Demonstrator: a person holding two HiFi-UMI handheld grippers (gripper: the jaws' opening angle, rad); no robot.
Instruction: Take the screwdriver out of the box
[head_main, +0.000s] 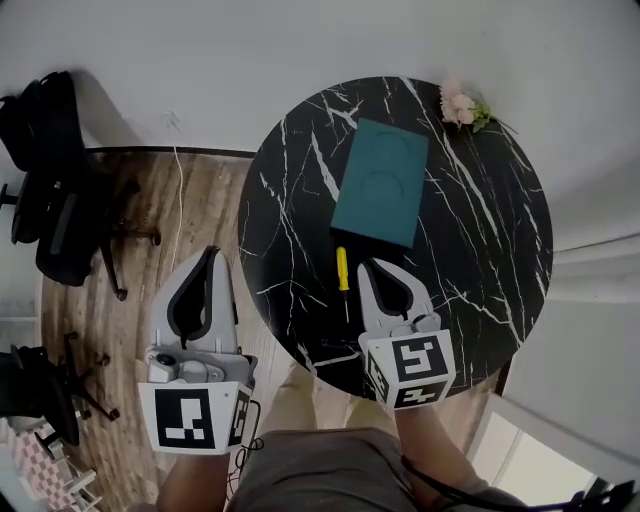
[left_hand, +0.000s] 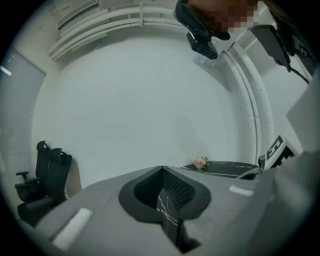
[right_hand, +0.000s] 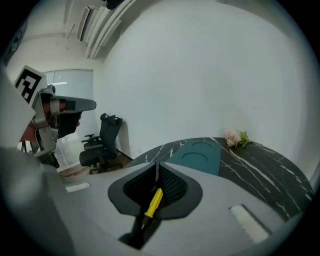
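A teal box (head_main: 380, 182) lies closed on the round black marble table (head_main: 480, 250), and shows in the right gripper view as the box (right_hand: 200, 155) beyond the jaws. A yellow-handled screwdriver (head_main: 342, 270) lies on the table just in front of the box, outside it. My right gripper (head_main: 368, 264) is shut, with its tips right beside the handle, and nothing is clamped in it. Through the opening behind its closed tips I see the screwdriver (right_hand: 153, 202) lying below. My left gripper (head_main: 212, 252) is shut and empty, held over the floor left of the table.
A small pink flower (head_main: 460, 105) rests at the table's far edge. Black office chairs (head_main: 50, 180) stand on the wooden floor at the left, with a white wall behind. The person's legs are at the table's near edge.
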